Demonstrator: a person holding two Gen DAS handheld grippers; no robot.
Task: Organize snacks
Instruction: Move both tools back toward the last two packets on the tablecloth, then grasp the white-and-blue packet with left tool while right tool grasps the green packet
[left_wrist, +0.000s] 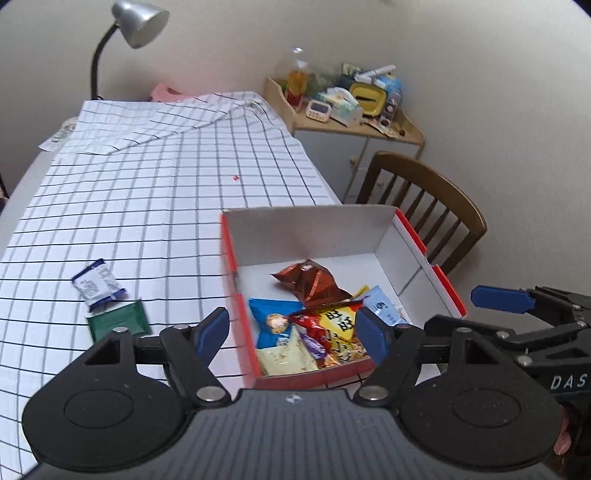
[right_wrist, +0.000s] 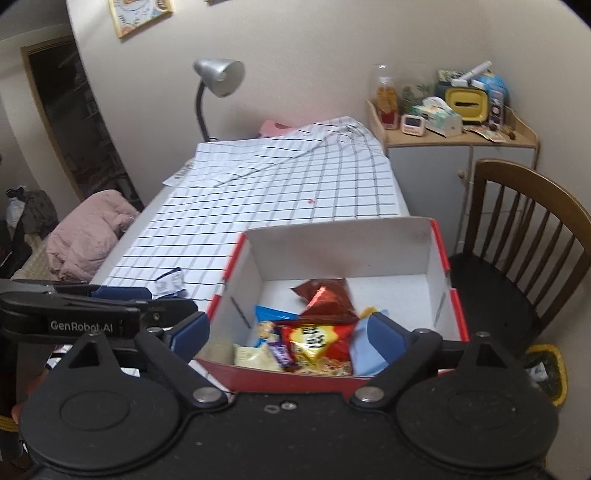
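A red-and-white cardboard box (left_wrist: 417, 243) stands on the checked tablecloth (left_wrist: 166, 192) and holds several snack packets, among them a brown foil bag (left_wrist: 314, 284) and a red-yellow bag (left_wrist: 338, 325). My left gripper (left_wrist: 293, 332) is open and empty above the box's near left corner. A white-and-blue packet (left_wrist: 98, 288) and a green packet (left_wrist: 118, 321) lie on the cloth left of the box. My right gripper (right_wrist: 288, 334) is open and empty over the box's (right_wrist: 439, 258) near edge. The white-and-blue packet (right_wrist: 170, 282) shows left of the box.
A wooden chair (left_wrist: 424, 206) stands right of the table. A cabinet (left_wrist: 347, 147) with clutter on top is in the far corner. A silver desk lamp (left_wrist: 136, 22) stands at the table's far end. A pink jacket (right_wrist: 88, 236) lies to the left.
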